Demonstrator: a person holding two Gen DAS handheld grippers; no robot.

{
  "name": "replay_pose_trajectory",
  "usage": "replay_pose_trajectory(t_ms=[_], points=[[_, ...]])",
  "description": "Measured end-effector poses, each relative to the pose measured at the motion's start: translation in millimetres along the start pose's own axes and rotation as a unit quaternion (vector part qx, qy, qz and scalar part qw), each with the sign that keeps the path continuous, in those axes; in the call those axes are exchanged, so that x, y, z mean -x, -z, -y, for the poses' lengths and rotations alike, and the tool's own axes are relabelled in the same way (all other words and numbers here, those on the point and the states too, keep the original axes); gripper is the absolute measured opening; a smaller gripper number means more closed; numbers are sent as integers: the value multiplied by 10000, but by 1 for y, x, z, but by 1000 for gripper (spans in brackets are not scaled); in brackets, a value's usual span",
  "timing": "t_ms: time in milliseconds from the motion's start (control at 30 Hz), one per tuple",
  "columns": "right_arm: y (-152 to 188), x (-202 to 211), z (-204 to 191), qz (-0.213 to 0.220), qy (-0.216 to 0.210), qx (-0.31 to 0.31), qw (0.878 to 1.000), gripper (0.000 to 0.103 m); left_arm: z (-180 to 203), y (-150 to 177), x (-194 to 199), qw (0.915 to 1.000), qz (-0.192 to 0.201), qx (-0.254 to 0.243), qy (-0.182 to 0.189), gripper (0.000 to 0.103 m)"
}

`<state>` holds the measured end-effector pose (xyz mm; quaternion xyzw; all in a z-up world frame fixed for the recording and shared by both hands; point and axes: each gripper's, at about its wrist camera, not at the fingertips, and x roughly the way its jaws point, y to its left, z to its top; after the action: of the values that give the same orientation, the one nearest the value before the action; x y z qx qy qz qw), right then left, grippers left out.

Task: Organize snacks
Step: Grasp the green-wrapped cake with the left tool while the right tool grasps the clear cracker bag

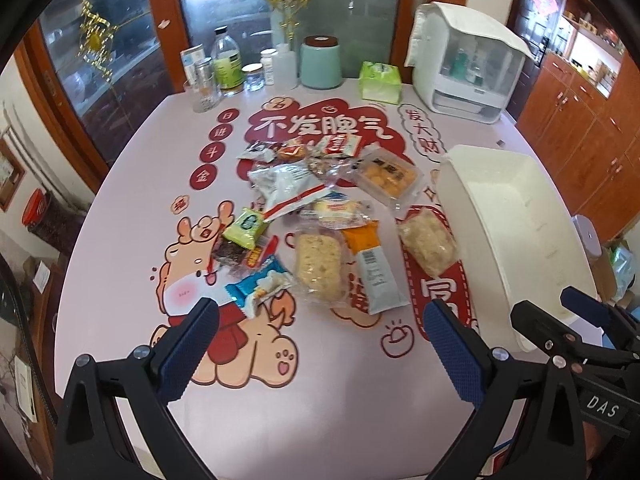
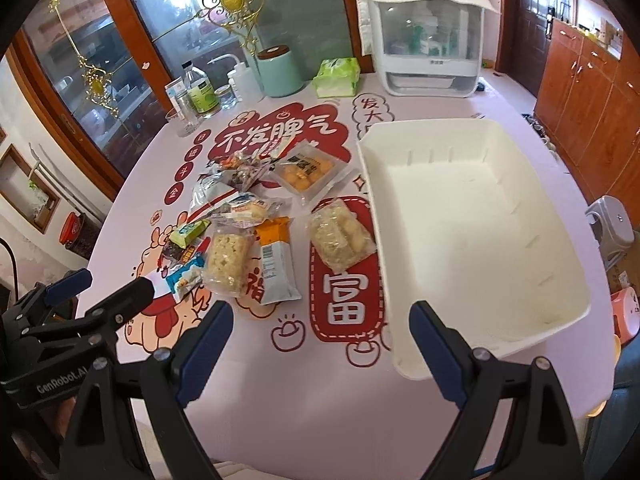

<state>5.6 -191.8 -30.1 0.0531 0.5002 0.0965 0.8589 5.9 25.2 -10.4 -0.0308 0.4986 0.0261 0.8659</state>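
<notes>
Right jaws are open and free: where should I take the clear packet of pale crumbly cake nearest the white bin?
Take the clear packet of pale crumbly cake across its narrow width, coming from above. It lies flat and apart from the pile, its far edge close beside the white plastic bin. The right gripper is open.

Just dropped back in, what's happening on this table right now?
A person holds a gripper in each hand above the table, and neither has picked anything up: the left gripper and the right gripper both hang open and empty. A heap of wrapped snacks lies loose on the printed tablecloth. Beside it the white bin sits empty. One rice-cracker pack lies nearest the bin. Sorting has not yet begun.
</notes>
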Motion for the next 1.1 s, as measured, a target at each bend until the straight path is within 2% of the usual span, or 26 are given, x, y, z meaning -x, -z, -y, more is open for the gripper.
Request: replay_pose_trajectory(t_ms=[133,333,400,500,633,733,900,1100], points=[[-6,-11,-9,-69,-64,11,10000,90,-19,-8,-10,9999,-101,63,-15,101],[-18,-35,-29,-137,-49,165,9998,90,-41,-23,-37,9997,-196,-103,44,101],[-22,-49,-36,-187,8,282,9994,89,-52,-28,-52,9995,-281,-124,101,101],[-23,-73,-45,-372,89,408,9984,82,-69,-32,-81,9988,-454,-116,145,101],[-21,-111,-58,-762,-74,512,9958,81,-92,-32,-129,9965,-821,-141,-5,101],[-17,-135,-70,-989,-239,495,9936,81,-115,-35,-160,9941,-1084,84,10,101],[-19,-167,-100,-1083,-339,564,9919,80,-136,-50,-185,9940,-1069,212,98,99],[-25,-201,-118,-1176,-237,498,9915,80,-135,-77,-209,9940,-1072,-169,124,98]])
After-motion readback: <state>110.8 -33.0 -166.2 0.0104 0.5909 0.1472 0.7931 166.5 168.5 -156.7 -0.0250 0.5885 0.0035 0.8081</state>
